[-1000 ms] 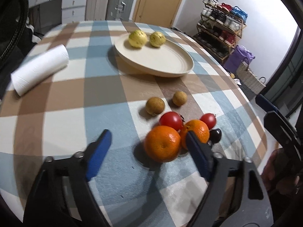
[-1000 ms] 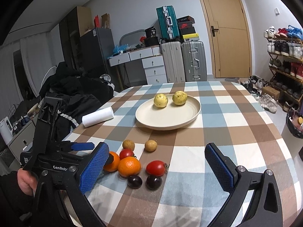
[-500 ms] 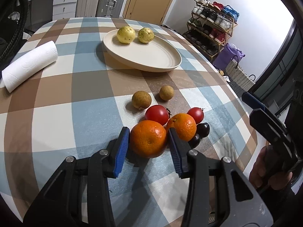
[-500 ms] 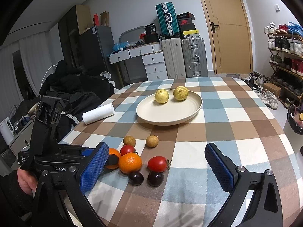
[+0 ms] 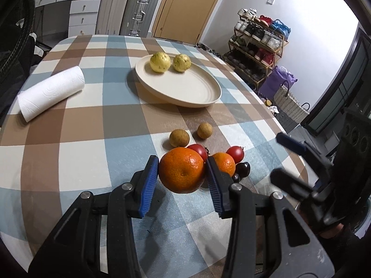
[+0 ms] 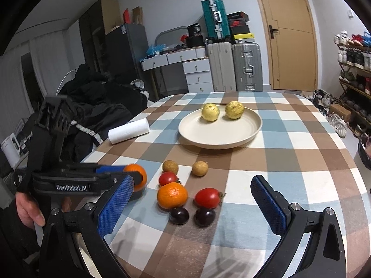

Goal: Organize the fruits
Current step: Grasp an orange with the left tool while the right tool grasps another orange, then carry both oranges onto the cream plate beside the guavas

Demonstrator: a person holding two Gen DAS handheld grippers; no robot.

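Checked cloth covers the table (image 6: pixel 289 139), which carries one plate (image 6: pixel 231 139) with two yellow fruits, two brown fruits, two tomatoes, two dark plums, one paper roll (image 6: pixel 129 131) and two oranges. One orange (image 5: pixel 182 173) is clenched between the pads of the left claw (image 5: pixel 182 180), lifted off the cloth. Right claw (image 6: pixel 192 205) stands released, above the remaining fruits.

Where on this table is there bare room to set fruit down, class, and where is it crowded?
Free: the near half of the cream plate, in front of the two yellow fruits; the cloth between paper roll and plate. Crowded: the cluster around the orange on the table, tomatoes and dark plums touching.
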